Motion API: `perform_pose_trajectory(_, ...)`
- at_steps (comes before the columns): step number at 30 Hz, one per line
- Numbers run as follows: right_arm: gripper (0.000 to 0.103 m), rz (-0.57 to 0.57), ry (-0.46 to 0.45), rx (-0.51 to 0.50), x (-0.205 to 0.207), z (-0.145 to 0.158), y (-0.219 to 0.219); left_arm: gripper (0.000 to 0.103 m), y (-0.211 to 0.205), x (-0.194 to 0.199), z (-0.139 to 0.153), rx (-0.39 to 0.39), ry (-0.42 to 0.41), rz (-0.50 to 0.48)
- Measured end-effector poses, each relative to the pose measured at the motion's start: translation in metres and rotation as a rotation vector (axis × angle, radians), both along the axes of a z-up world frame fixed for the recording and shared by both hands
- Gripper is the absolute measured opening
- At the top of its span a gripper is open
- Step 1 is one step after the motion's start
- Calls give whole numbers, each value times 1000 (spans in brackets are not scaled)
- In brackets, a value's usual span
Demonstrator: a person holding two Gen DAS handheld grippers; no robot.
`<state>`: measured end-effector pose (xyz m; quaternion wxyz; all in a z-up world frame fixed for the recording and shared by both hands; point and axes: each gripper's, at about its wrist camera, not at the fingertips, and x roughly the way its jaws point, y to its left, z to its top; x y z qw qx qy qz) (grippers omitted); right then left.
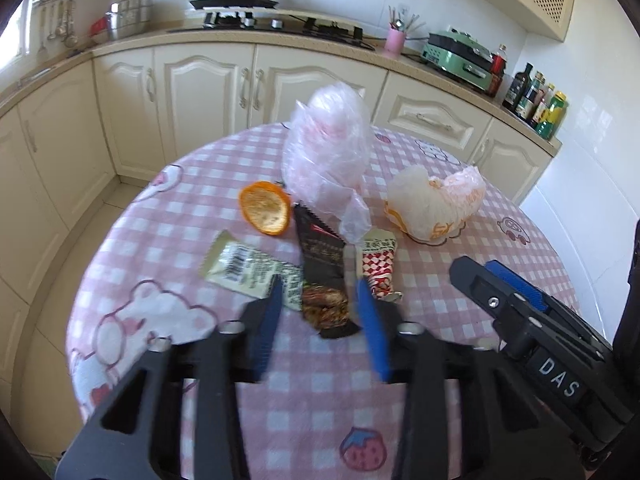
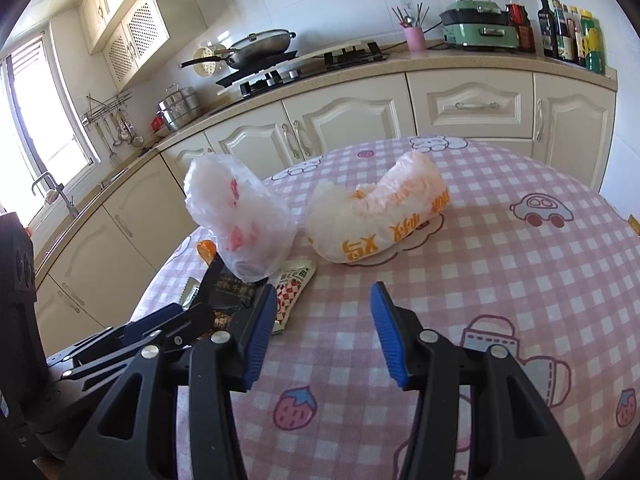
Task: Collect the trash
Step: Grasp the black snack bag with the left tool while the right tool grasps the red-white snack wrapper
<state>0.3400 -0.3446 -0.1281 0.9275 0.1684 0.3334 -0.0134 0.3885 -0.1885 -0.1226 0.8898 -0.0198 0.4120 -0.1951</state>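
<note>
Three wrappers point(image 1: 320, 280); two plastic bags point(image 1: 326, 152); one orange peel point(image 1: 265, 208); two tools point(image 1: 316, 320).

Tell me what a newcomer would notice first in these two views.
The litter heaped mid-table on the pink checked tablecloth: a puffy clear plastic bag, an orange peel to its left, and flat snack wrappers in front. The left tongs straddle the dark wrapper; the right tongs hang open over bare cloth.
</note>
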Motion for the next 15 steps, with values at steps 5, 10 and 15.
perform_pose_trajectory(5, 48, 27, 41, 31, 15, -10, 3, 0, 3, 1, -7, -7, 8, -9)
perform_pose_trajectory(10, 48, 68, 86, 29, 32, -16, 16, 0, 18, -7, 0, -34, -20, 7)
perform_pose_trajectory(15, 48, 98, 140, -13, 45, -22, 32, 0, 33, -11, 4, -56, -33, 31)
